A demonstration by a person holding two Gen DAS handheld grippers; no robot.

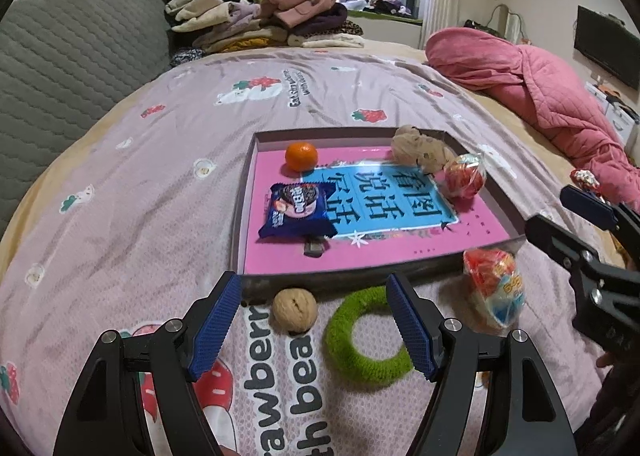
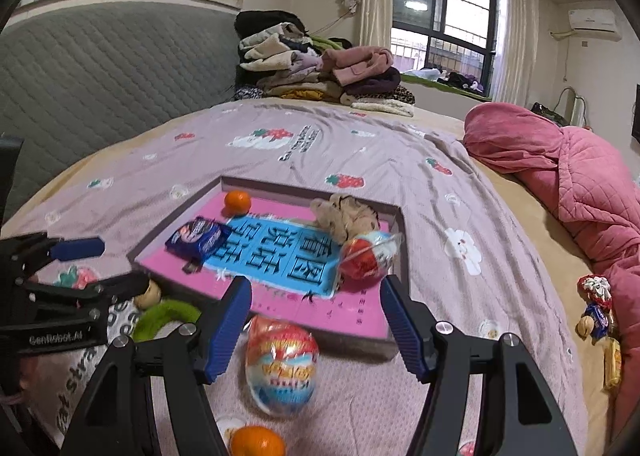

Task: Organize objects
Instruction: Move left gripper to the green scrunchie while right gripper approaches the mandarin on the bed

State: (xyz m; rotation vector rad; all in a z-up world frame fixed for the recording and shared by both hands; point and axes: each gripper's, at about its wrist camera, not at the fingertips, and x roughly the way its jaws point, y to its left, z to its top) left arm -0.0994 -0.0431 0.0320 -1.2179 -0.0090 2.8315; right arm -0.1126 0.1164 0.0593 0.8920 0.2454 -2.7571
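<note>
A shallow tray (image 1: 240, 216) with a pink and blue printed floor lies on the bedspread. It holds an orange (image 1: 301, 156), a blue biscuit pack (image 1: 298, 214), a beige scrunchie (image 1: 420, 148) and a foil-wrapped egg (image 1: 464, 176). In front of the tray lie a walnut (image 1: 295, 310), a green fuzzy ring (image 1: 366, 340) and a second wrapped egg (image 1: 496, 292). My left gripper (image 1: 313, 284) stands open over the walnut and the ring. My right gripper (image 2: 316, 288) is open too, with the second egg (image 2: 282, 368) lying loose between its fingers, touched by neither.
Another orange (image 2: 256, 442) lies near the right gripper's base. A few wrapped snacks (image 2: 596, 304) sit by a pink quilt (image 2: 580, 184) on the right. Folded clothes (image 1: 260, 20) are piled at the bed's far end, and a grey padded headboard (image 1: 72, 68) runs along the left.
</note>
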